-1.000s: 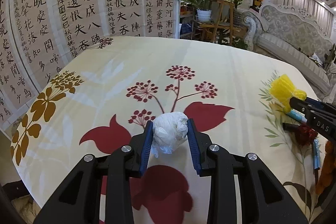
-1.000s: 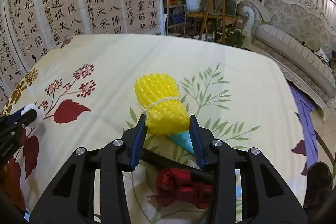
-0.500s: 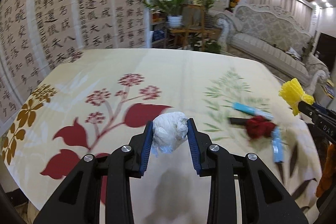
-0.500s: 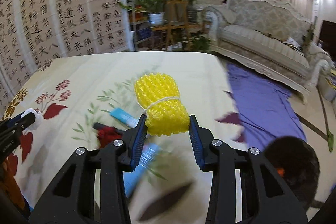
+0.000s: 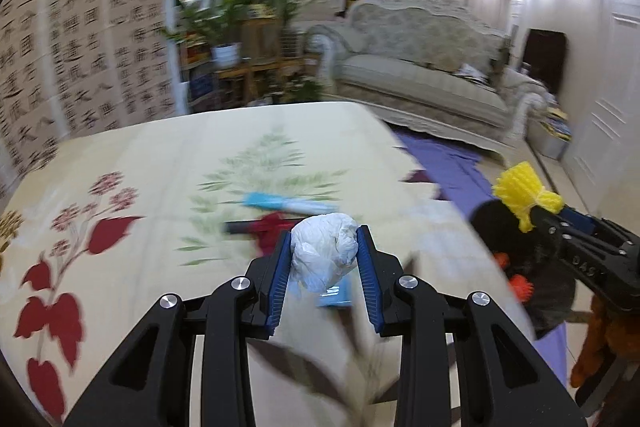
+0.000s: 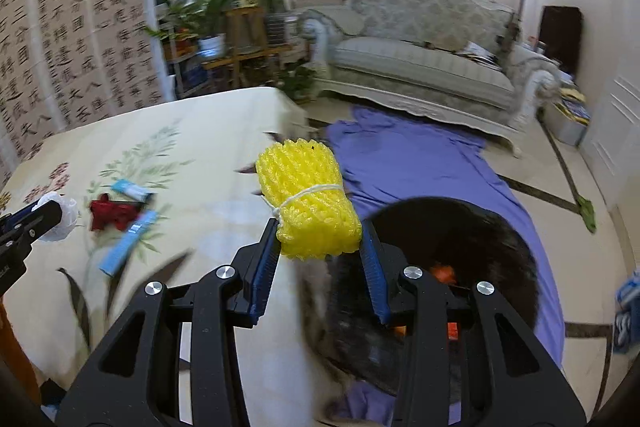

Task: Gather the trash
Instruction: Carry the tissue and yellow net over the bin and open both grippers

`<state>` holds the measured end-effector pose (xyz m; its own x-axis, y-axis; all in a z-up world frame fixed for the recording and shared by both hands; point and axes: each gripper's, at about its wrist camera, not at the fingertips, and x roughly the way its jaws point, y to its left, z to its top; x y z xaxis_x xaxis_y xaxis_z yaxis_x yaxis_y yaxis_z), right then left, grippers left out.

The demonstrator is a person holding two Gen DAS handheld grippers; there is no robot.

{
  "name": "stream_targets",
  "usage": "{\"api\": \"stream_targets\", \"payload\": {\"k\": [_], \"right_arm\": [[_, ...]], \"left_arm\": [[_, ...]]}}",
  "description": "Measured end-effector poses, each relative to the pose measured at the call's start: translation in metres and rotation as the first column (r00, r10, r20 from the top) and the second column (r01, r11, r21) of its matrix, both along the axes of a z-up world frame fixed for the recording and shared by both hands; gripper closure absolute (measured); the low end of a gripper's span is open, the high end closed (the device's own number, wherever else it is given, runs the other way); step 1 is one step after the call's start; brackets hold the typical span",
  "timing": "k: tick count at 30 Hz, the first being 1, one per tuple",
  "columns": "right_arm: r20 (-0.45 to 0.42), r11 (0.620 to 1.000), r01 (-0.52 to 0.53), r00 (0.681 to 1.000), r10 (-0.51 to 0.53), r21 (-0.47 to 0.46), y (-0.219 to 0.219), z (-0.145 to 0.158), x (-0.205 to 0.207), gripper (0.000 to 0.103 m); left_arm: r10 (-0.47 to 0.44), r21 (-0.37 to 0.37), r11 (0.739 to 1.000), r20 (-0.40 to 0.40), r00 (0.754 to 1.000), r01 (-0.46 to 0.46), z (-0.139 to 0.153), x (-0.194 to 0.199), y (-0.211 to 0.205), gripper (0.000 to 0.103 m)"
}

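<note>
1. Left wrist view: the left tongs (image 5: 324, 259) are clamped on a crumpled white paper wad (image 5: 323, 254), held above the floral table (image 5: 160, 163).
2. The right tongs (image 6: 320, 247) are clamped on a yellow foam net bundle (image 6: 308, 203), over the rim of a black bin (image 6: 460, 227).
3. A red scrap (image 6: 114, 213) and blue wrappers (image 6: 128, 243) lie on the table.

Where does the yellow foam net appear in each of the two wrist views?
Left wrist view: yellow foam net at the right edge, held by the right gripper.
Right wrist view: centre, between that gripper's blue pads.
Shared landmark: the red scrap on the table.
</note>
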<state>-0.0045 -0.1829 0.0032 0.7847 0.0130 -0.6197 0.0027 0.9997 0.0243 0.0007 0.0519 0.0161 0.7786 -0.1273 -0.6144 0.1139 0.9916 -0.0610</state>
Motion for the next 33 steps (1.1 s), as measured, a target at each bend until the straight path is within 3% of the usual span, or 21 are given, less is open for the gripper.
{"api": "stream_targets", "payload": {"k": [12, 26, 33], "right_arm": [[-0.009, 0.986, 0.168, 0.986, -0.168, 0.008, -0.077, -0.017, -0.013, 0.064], [-0.022, 0.969, 0.246, 0.969, -0.245, 0.022, -0.125, -0.032, -0.008, 0.064], [-0.034, 0.965, 0.259, 0.966, -0.258, 0.041, -0.138, -0.04, 0.0, 0.063]], "left_arm": [[-0.22, 0.03, 0.975, 0.012, 0.975, 0.22, -0.001, 0.014, -0.117, 0.069], [-0.307, 0.071, 0.949, -0.005, 0.952, 0.306, -0.015, 0.043, -0.195, 0.069], [-0.325, 0.096, 0.94, -0.038, 0.945, 0.327, -0.027, 0.058, -0.211, 0.067]]}}
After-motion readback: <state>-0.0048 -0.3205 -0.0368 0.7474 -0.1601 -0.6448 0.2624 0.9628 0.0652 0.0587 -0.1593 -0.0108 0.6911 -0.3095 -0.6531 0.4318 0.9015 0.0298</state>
